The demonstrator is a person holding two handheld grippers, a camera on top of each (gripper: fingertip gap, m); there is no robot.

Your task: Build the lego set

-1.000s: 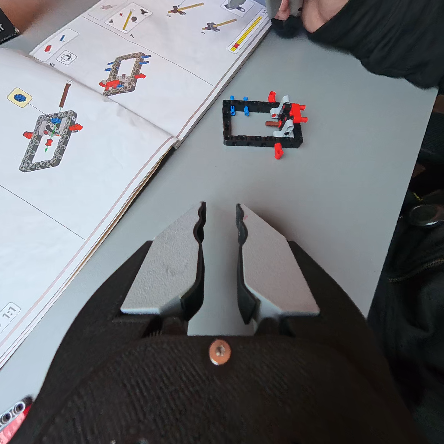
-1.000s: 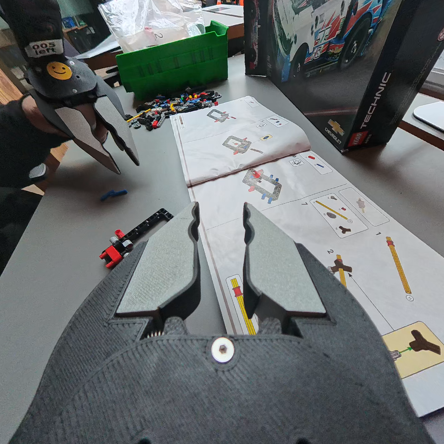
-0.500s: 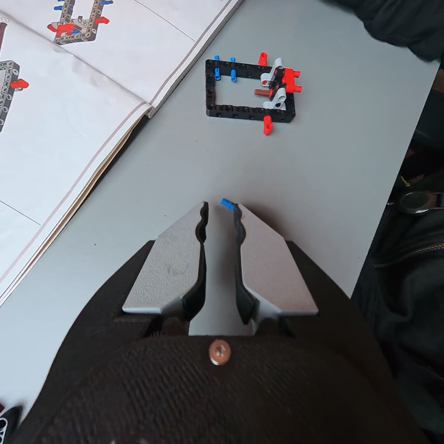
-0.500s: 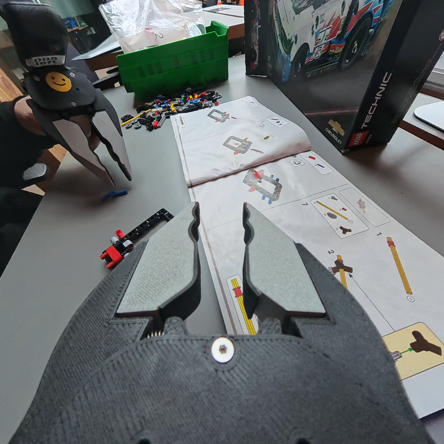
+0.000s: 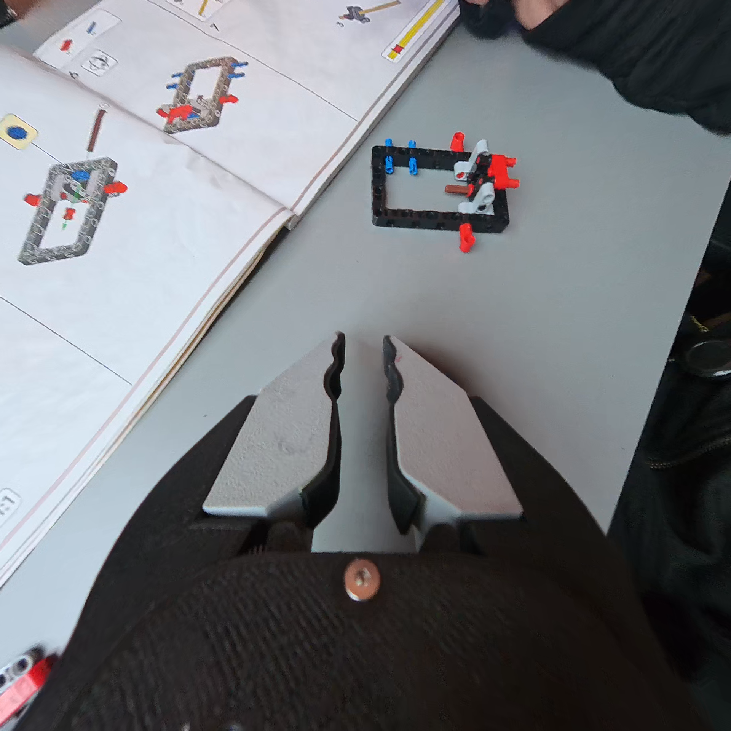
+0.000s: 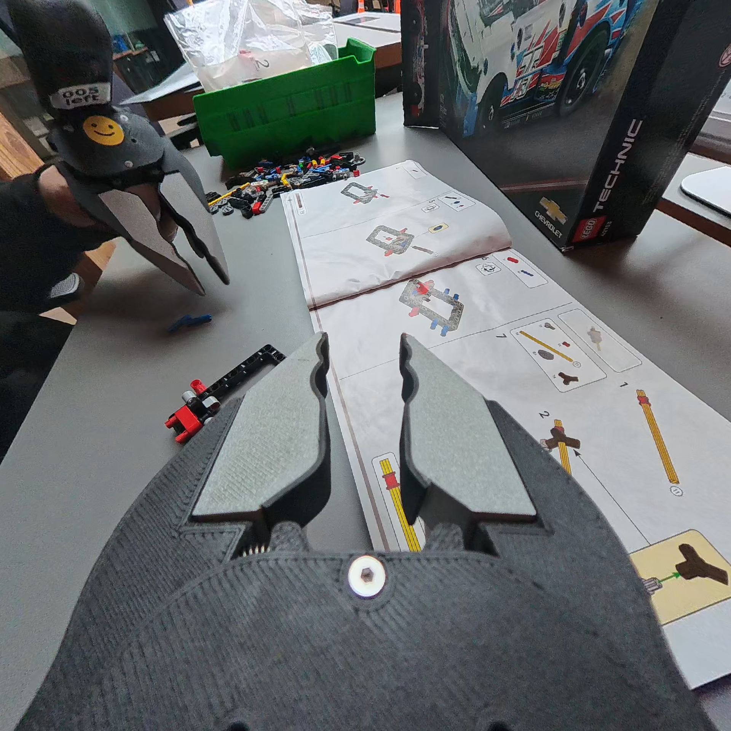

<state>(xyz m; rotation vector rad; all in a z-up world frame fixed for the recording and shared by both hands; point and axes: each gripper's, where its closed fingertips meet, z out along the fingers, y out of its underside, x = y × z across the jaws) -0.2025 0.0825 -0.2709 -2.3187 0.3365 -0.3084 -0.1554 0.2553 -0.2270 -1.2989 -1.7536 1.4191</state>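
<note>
A black rectangular lego frame (image 5: pixel 439 186) with blue pins, red connectors and grey pieces lies on the grey table; it is partly hidden behind my right gripper in the right wrist view (image 6: pixel 241 374). A loose blue pin (image 6: pixel 189 321) lies on the table just below my left gripper (image 6: pixel 215 286). It does not show in the left wrist view. My left gripper (image 5: pixel 363 340) is open by a narrow gap and empty, hovering short of the frame. My right gripper (image 6: pixel 364 340) is open and empty above the edge of the open instruction booklet (image 6: pixel 455 308).
A green bin (image 6: pixel 288 118) with a plastic bag stands at the back, with a pile of loose lego pieces (image 6: pixel 285 180) in front of it. The set's box (image 6: pixel 553 118) stands at the right. A person's dark sleeve (image 5: pixel 652 59) and the table edge (image 5: pixel 680 316) are near the frame. My hands' fingertips stand some 20 cm from each other.
My left gripper dipped toward the blue pin half a second ago, then lifted and drew back; the pin still lies on the table. My right gripper has not moved.
</note>
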